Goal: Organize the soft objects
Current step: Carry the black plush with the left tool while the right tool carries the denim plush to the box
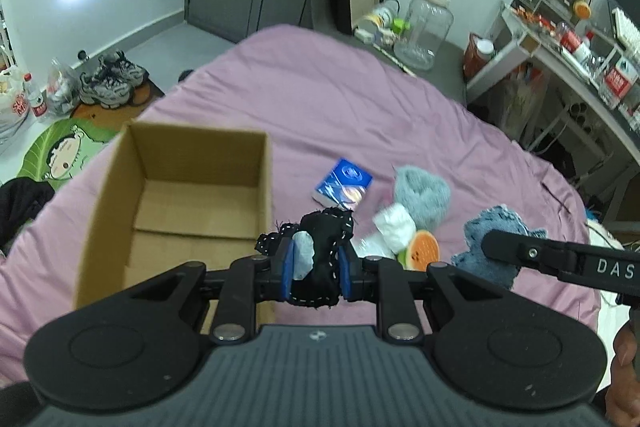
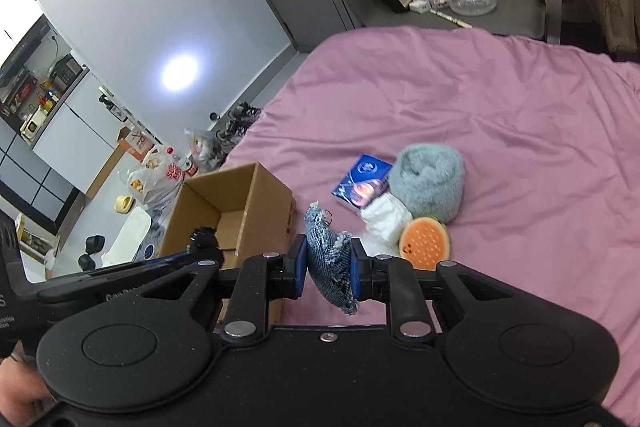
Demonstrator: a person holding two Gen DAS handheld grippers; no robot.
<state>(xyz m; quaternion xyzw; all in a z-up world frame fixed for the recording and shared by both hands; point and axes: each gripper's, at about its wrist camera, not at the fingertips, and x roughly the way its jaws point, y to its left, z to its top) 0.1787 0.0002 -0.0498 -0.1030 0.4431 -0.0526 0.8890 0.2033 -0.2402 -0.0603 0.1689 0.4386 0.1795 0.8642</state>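
Black stitched cloth clamped beside bare-floored cardboard box.

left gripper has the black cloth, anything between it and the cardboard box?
Nothing visible. The left gripper is shut on the black stitched cloth, just right of the cardboard box, whose top is open and inside looks empty. Only bare purple bedsheet lies between.

- My left claw, blue pads, grips a black cloth with white stitching.
- My right claw pinches frayed blue denim.
- Ahead of it: grey fuzzy plush, orange burger toy, blue pack, white wad.
- Brown box on a mauve sheet.
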